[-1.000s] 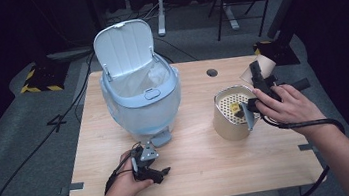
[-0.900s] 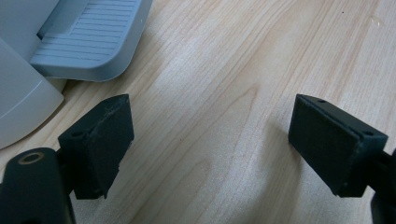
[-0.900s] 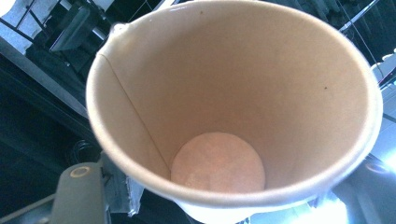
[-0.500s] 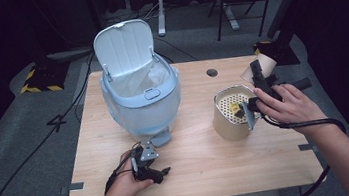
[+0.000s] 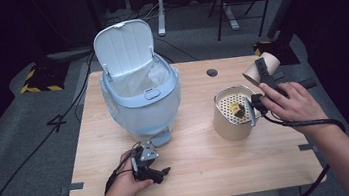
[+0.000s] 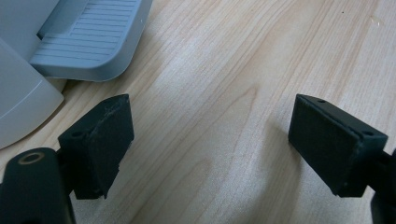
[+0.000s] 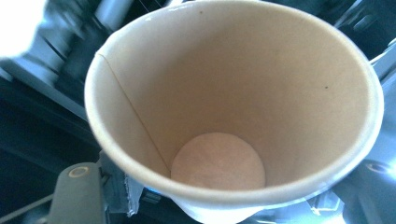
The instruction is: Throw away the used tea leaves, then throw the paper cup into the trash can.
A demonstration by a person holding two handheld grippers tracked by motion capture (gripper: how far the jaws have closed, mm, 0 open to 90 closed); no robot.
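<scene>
A light wooden table (image 5: 212, 174) with a round cable hole (image 5: 212, 72) near its far edge carries two things that stand well apart. A pale blue pedal bin (image 5: 143, 107) stands left of the middle, lid up, its pedal (image 6: 79, 44) resting on the wood. A tan cylinder (image 5: 232, 116) with a perforated top stands to the right. The left gripper (image 5: 154, 172) rests on the near part of the table.

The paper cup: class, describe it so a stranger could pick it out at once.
Start at the wooden table and go to its far right edge. There the right gripper holds the paper cup tipped on its side. Unlike the larger perforated canister beside it, it is plain, tan and empty.
</scene>
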